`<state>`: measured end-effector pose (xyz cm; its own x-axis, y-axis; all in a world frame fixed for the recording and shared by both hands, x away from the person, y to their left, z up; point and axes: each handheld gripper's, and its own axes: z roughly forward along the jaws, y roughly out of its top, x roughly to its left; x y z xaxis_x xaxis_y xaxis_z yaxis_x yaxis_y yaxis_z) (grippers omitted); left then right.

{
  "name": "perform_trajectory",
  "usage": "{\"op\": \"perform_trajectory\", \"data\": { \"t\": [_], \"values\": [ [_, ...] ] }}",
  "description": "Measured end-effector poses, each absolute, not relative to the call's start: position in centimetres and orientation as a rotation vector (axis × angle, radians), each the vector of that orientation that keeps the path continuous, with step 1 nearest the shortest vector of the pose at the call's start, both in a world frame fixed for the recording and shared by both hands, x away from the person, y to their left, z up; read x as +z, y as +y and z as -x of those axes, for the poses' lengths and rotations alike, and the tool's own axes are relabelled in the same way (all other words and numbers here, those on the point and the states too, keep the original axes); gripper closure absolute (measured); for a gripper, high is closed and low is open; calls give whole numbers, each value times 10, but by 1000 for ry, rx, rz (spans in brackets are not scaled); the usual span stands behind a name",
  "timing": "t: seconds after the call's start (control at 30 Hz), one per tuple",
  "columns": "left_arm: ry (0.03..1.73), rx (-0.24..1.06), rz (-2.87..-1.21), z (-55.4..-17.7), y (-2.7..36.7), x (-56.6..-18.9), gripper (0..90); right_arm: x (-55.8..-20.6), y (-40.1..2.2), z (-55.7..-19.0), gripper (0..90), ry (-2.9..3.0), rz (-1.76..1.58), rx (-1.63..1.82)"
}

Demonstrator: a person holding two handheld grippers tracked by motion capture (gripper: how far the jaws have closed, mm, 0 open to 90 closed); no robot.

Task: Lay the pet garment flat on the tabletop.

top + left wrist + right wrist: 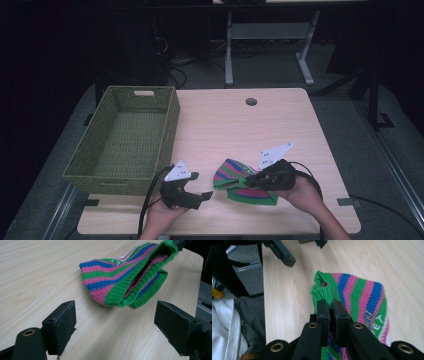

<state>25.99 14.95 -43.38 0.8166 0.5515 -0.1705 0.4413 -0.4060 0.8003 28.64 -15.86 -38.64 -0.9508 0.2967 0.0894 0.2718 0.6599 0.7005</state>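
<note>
Right hand-held gripper (331, 308) pinches striped hat's (362, 297) green rim.

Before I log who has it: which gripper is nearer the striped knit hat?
Right. The right gripper is clamped on the striped knit hat; the left gripper waits open beside it.

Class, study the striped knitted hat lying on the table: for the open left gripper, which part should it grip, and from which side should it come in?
Probably the green ribbed cuff. On the striped hat it hangs open toward the left gripper, standing clear of the table, while the right gripper pinches its far edge. Come in level from the hat's left, one jaw inside the opening.
</note>
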Motion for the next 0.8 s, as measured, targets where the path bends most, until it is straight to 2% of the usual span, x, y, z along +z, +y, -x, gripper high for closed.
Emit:
{"op": "perform_trajectory", "data": {
  "t": [0.4, 0.8],
  "values": [
    [674, 140, -2103, -269, 136, -435, 178, -374, -178, -290, 850, 2791, -516, 1300],
    [620, 145, -2124, -284, 124, -440, 279, -372, -189, -294, 849, 2784, -523, 1360]
  ]
}}
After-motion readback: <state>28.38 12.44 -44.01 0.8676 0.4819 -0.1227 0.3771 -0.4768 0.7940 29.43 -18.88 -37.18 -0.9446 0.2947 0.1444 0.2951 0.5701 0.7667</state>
